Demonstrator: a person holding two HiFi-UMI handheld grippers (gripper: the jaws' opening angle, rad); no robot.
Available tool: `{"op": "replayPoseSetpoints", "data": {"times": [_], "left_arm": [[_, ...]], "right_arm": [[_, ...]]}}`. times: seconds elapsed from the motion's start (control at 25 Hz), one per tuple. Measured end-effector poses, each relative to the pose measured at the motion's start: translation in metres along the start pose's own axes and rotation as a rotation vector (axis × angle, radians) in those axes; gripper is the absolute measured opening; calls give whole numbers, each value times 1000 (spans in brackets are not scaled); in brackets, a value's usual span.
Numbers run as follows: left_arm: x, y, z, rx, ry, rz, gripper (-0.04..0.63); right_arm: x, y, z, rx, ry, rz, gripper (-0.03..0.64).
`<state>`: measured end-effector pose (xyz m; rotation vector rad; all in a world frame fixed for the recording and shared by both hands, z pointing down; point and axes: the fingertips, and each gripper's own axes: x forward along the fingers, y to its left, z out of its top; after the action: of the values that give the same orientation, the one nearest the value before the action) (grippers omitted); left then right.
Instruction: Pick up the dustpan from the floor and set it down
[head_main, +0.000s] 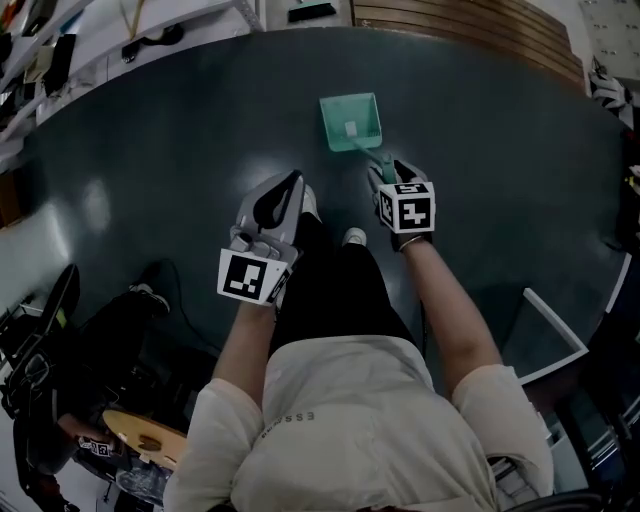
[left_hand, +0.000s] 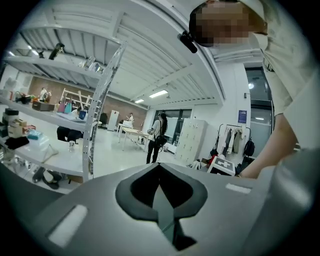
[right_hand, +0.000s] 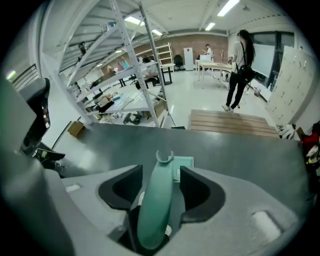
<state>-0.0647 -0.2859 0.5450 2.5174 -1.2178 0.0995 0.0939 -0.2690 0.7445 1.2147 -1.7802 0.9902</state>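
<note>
R gripper (head_main: 392, 171) jaws wide, not pinching: green dustpan (head_main: 351, 122) handle (right_hand: 156, 200) lies btwn them w/ gaps both sides. Pan sits flat on dark floor (head_main: 180, 150), ahead of person's shoes (head_main: 354, 237). L gripper (head_main: 292, 182) jaws closed together, empty.

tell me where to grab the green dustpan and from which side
The handle: it is the narrow part, and with the dustpan flat on the floor it points back toward the right gripper. Come from above on that near side; the open jaws stand astride it.
</note>
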Motion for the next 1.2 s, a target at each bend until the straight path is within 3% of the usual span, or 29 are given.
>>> {"op": "replayPoseSetpoints", "data": {"times": [0.32,0.6,0.68,0.76,0.92,1.2], "left_arm": [[21,14,-17,-55,59,-10,8],[-1,31,-29,-84,77,34,8],[-7,32,-30,-60,103,43,8],[-11,31,-28,-33,116,47,8],[-13,12,-6,-25,34,43,8],[-34,-36,31,18,-30,21,8]], "right_arm": [[43,-9,-16,39,165,-31,204],[42,-17,-16,24,134,-128,127],[37,-23,-18,8,123,-175,76],[27,-31,-17,35,114,-191,74],[-13,-37,-17,111,94,-173,74],[-108,-20,-5,30,-32,-121,74]]}}
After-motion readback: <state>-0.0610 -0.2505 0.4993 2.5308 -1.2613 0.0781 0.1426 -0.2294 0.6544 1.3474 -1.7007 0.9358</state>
